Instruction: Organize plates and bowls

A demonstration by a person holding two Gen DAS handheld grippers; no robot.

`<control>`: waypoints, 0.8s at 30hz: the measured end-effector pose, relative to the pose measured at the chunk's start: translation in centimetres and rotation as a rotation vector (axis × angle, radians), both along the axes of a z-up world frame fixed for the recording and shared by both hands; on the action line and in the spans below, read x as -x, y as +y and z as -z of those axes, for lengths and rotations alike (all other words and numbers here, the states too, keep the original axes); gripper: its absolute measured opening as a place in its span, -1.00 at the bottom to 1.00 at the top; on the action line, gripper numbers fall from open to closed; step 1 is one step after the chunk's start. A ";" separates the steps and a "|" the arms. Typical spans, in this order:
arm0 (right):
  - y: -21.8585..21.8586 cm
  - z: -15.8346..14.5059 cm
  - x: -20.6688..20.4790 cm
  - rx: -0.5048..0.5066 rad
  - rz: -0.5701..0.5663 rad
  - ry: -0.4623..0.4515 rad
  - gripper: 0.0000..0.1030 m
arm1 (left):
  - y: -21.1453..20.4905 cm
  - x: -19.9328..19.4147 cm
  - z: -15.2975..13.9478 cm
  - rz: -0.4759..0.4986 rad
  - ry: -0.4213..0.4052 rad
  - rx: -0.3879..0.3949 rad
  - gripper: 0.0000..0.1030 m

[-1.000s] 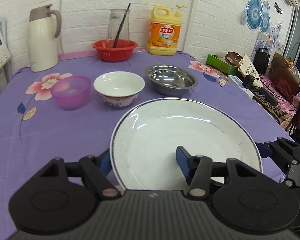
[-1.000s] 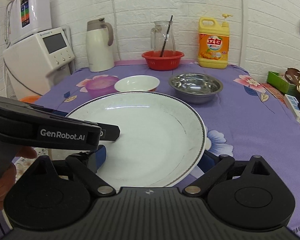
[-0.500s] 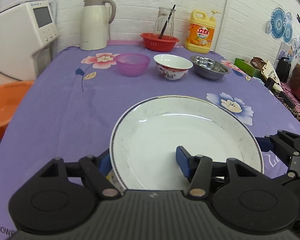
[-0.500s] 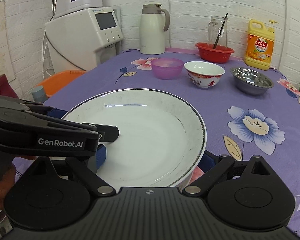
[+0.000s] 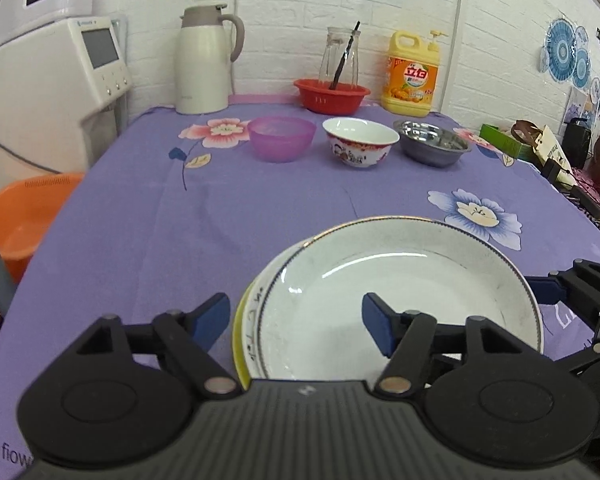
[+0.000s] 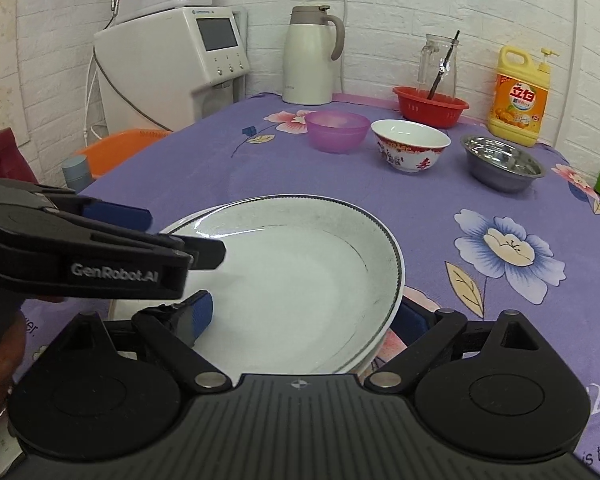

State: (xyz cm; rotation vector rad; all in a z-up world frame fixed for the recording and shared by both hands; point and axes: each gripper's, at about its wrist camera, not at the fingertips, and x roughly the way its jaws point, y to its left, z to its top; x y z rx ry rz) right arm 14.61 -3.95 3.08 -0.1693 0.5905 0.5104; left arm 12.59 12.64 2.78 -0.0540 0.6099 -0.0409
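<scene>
A large white plate (image 5: 400, 292) with a dark rim lies on top of other plates, whose yellow-edged rim (image 5: 238, 344) shows beneath it, at the table's near edge. My left gripper (image 5: 296, 320) is open, its fingers spread on either side of the plate's left rim. My right gripper (image 6: 304, 314) straddles the same plate (image 6: 300, 276) at its right rim, one finger over the plate and one below the rim. A purple bowl (image 5: 281, 137), a white patterned bowl (image 5: 360, 146) and a steel bowl (image 5: 432, 147) stand in a row farther back.
A thermos jug (image 5: 204, 60), a red basket (image 5: 332, 96) with a glass jar and a yellow detergent bottle (image 5: 412, 76) stand along the back wall. A white appliance (image 5: 48, 92) and an orange stool (image 5: 24, 220) are beyond the table's left edge. Clutter lies at the right (image 5: 540, 148).
The plate came down onto the stack at the near edge. My left gripper opened and released its rim. Both views pulled back from the bowls.
</scene>
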 end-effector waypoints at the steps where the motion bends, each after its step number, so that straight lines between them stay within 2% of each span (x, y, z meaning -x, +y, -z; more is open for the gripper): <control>1: -0.3 0.0 -0.2 -0.012 0.005 0.001 1.00 | -0.1 0.1 -0.4 -0.001 -0.018 -0.008 0.36; 4: -1.3 0.0 -0.6 -0.050 0.027 0.014 1.00 | -0.3 -0.1 -1.3 0.002 -0.039 -0.001 0.40; 9: -0.8 -0.2 0.1 -0.023 -0.008 -0.030 1.00 | -0.9 -0.5 -1.5 0.006 -0.039 0.012 0.42; 14: -1.6 -0.7 0.0 -0.028 0.010 -0.061 1.00 | -1.6 -0.8 -1.6 0.014 -0.036 0.012 0.42; 24: -5.8 -0.1 -1.7 -0.126 0.137 0.008 1.00 | -2.8 -2.0 -1.4 0.029 -0.014 0.013 0.42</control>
